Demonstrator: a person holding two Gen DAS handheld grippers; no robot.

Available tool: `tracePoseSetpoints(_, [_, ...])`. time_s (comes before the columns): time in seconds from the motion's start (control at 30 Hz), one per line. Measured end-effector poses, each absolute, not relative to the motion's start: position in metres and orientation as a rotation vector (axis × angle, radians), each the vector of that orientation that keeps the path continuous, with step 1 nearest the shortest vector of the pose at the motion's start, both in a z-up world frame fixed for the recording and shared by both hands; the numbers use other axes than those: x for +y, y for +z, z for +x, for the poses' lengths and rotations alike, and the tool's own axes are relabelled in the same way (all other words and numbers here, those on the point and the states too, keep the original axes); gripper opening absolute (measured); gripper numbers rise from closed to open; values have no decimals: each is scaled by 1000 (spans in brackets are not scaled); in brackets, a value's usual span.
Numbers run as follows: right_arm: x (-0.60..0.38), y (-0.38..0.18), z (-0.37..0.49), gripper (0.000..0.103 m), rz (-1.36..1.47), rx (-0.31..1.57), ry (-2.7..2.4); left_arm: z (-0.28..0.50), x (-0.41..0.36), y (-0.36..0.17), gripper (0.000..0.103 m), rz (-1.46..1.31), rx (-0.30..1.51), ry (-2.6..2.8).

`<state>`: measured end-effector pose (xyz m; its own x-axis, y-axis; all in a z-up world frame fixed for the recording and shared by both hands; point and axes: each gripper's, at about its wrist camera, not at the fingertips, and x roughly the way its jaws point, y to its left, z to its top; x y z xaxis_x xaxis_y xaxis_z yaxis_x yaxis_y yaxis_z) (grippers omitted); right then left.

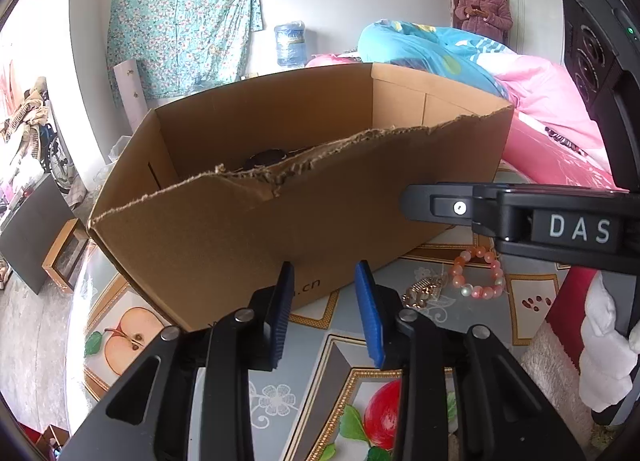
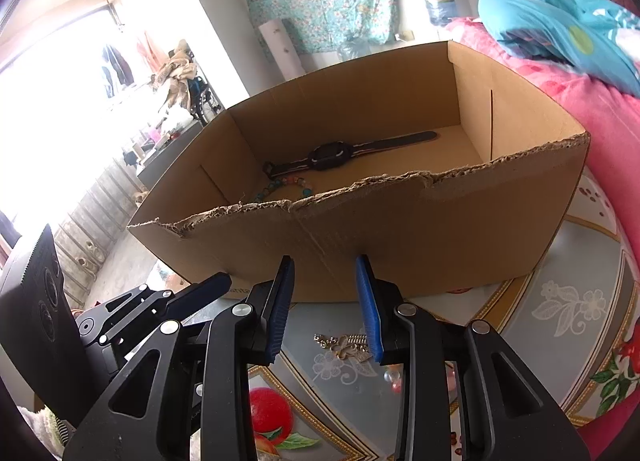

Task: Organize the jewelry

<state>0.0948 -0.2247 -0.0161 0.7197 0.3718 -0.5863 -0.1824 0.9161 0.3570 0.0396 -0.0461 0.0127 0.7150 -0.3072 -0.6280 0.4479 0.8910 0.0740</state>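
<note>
Nearest the left wrist camera, the left gripper (image 1: 324, 313) stands partly open with nothing between its blue pads, held above the fruit-patterned tablecloth (image 1: 320, 345) just short of the cardboard box (image 1: 280, 221). The right gripper (image 2: 326, 309) is likewise partly open and empty, poised over a gold butterfly hair clip (image 2: 346, 343) lying on the cloth in front of the box. From the left view the same clip (image 1: 424, 291) sits beside a pink bead bracelet (image 1: 478, 275), both close to the box's near right corner and partly under the other gripper's black body; the right view shows only a few pink beads of that bracelet past its right finger. The right view looks down into the box, where a black watch (image 2: 328, 157) lies stretched across the floor and a string of coloured beads (image 2: 288, 185) lies nearer the torn front edge; the left view catches only a dark sliver of the watch over that edge. Behind the box are pink bedding (image 1: 552, 109), a blue quilt (image 2: 560, 21), a floral cloth (image 1: 184, 25) hung on the wall, a water bottle (image 1: 290, 43), and a person (image 1: 482, 7) standing at a doorway.
</note>
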Motion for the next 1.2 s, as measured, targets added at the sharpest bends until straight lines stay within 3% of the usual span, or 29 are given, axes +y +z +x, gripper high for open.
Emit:
tracePoseSetpoints(0.37, [-227, -16, 79, 31, 268, 675, 317, 44, -39, 18, 32, 201, 646, -405])
tracePoseSetpoints(0.57, [-226, -19, 42, 36, 213, 656, 278, 31, -44, 17, 32, 212, 645, -436])
tracePoseSetpoints(0.73, [-225, -35, 2, 43, 183, 659, 246, 20, -44, 11, 40, 215, 670, -470])
tracePoseSetpoints(1.2, [-220, -74, -7, 42, 220, 720, 282, 25, -86, -13, 40, 336, 738, -538])
